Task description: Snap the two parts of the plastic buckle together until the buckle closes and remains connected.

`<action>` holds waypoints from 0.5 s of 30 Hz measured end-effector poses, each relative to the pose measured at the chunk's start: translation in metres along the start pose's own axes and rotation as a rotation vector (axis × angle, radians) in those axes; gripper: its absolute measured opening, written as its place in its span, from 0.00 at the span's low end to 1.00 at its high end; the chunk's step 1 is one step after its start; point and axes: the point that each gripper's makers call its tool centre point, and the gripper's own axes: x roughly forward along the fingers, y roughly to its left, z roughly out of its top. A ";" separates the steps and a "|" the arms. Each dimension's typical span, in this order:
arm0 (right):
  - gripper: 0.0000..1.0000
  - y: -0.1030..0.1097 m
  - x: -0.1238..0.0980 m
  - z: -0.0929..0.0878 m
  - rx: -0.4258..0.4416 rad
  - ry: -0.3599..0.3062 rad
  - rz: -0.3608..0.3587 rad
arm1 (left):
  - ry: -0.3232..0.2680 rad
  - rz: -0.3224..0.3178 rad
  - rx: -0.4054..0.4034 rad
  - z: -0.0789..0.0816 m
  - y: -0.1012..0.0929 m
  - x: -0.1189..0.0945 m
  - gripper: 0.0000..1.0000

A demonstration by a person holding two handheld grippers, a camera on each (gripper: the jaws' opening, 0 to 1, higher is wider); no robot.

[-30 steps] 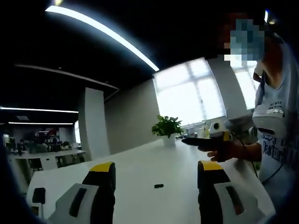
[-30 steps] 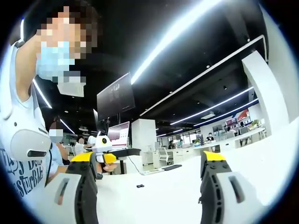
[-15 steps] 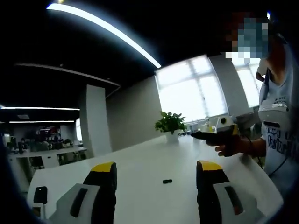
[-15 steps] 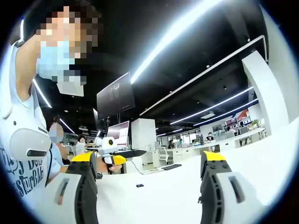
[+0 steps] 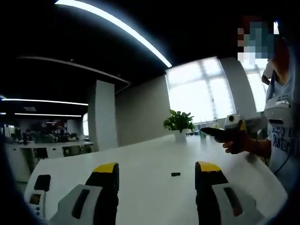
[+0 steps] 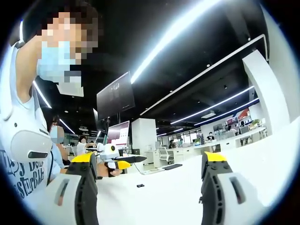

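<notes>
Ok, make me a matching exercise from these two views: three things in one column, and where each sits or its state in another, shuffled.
Things:
1. potted plant
2. small black buckle piece
3. left gripper

Descriptions:
A. lying on the white table, between the jaws in the left gripper view
B. jaws apart, holding nothing
C. standing at the table's far end, before the window

Pairs: 1-C, 2-A, 3-B

Dim, fisheye-warped office; blown-out window (image 5: pixel 201 93) glare, bright ceiling light strips (image 6: pixel 173 35), soft focus.
</notes>
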 end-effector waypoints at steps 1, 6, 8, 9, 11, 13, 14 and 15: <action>0.94 0.000 0.000 0.000 0.000 0.001 -0.001 | 0.003 0.010 0.002 -0.001 0.002 -0.001 0.66; 0.94 0.000 0.001 -0.001 0.000 0.002 0.000 | 0.020 0.053 0.021 -0.004 0.012 -0.010 0.62; 0.94 0.000 0.001 -0.001 0.000 0.004 0.000 | 0.026 0.073 0.028 -0.005 0.017 -0.013 0.62; 0.94 0.000 0.001 -0.002 0.000 0.006 0.000 | 0.027 0.083 0.027 -0.006 0.019 -0.014 0.61; 0.94 0.000 0.001 -0.002 -0.002 0.010 -0.001 | 0.020 0.097 0.010 -0.005 0.023 -0.016 0.60; 0.94 0.000 0.001 -0.001 -0.002 0.005 -0.003 | 0.032 0.120 0.008 -0.009 0.028 -0.017 0.60; 0.94 0.000 0.000 -0.001 0.001 0.003 -0.002 | 0.051 0.137 0.017 -0.012 0.032 -0.018 0.59; 0.94 -0.001 0.000 -0.001 0.002 0.001 -0.002 | 0.064 0.144 0.026 -0.014 0.034 -0.019 0.59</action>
